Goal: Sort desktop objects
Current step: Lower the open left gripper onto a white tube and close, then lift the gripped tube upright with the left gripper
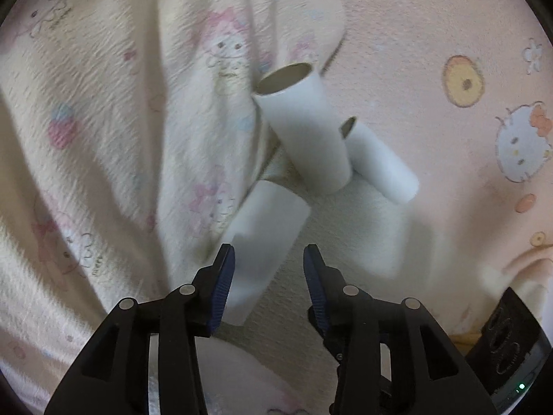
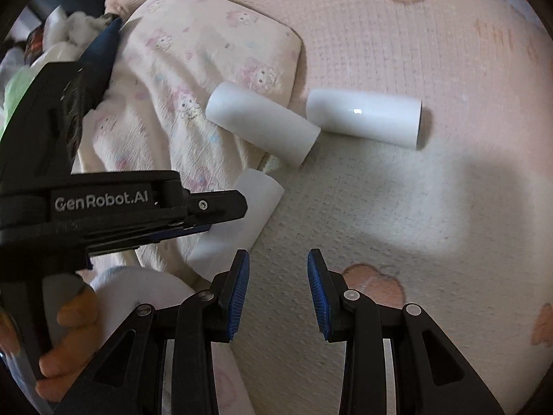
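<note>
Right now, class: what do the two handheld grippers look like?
Both the left gripper and right gripper have black plastic linkage arms with round silver pins. Their fingers carry ribbed blue pads. The left gripper's body bears white "GenRobot.AI" lettering.

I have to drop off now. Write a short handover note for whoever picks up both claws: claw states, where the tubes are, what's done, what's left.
Left claw: open, the nearest tube lying between its pads, not clamped.
Right claw: open, empty, over the pink sheet.
Tubes: three white ones lie close together at the edge of the cream blanket. The middle tube meets the far tube end to end.
Done: the three tubes are grouped.
Left: can't tell whether more items remain.
</note>
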A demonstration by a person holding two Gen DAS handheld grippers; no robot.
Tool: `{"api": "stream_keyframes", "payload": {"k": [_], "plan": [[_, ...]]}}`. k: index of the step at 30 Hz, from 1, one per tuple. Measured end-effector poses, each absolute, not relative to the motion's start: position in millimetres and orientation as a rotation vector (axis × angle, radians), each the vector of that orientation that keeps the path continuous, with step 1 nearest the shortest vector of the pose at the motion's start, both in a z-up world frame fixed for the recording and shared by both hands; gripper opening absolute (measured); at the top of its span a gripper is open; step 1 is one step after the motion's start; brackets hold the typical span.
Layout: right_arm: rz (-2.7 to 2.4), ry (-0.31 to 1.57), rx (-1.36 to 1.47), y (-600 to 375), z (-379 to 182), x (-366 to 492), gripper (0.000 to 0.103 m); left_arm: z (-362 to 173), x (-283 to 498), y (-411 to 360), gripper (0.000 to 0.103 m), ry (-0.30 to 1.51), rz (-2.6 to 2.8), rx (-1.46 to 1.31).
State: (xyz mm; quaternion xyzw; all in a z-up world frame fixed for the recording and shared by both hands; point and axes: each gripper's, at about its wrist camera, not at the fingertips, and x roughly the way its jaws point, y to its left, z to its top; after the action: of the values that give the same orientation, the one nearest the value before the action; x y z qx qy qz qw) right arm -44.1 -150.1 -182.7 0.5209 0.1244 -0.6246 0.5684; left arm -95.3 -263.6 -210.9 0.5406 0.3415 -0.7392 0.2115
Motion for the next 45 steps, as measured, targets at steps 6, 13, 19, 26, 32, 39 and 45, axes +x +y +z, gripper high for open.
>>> {"api": "stream_keyframes", "payload": {"k": [6,13,19,26,32,39,45], "plan": [[-1.388,0.3,1.215,-166.3,-192.2,-32.6,0.031,-221.1,-96.2,-271.2,0.05,1.085,-2.024,1.554],[-1.379,0.344,1.196,-173.5,-198.0,-31.1,0.04,-235.1,-100.4,-271.1,0.05,1.304,-2.013,1.627],[-1.391,0.306,1.264,-164.2,-199.4,-47.8,0.04,-231.2,-128.4,-236.5,0.05,1.097,-2.119,1.719],[-1.483,0.27,1.361,-126.1,-197.2,-82.1,0.04,-245.3,-149.5,-202.5,0.047,1.215,-2.217,1.843],[-1.547,0.15,1.564,-60.2,-210.8,-101.7,0.04,-263.7,-153.3,-169.4,0.047,1.44,-2.199,1.982],[-1.653,0.052,1.66,-7.7,-210.4,-106.3,0.039,-249.2,-144.6,-110.1,0.047,1.206,-2.379,2.08],[-1.749,0.069,1.564,41.3,-174.2,-83.1,0.039,-202.4,-99.6,-75.7,0.047,0.918,-2.702,2.004]]}}
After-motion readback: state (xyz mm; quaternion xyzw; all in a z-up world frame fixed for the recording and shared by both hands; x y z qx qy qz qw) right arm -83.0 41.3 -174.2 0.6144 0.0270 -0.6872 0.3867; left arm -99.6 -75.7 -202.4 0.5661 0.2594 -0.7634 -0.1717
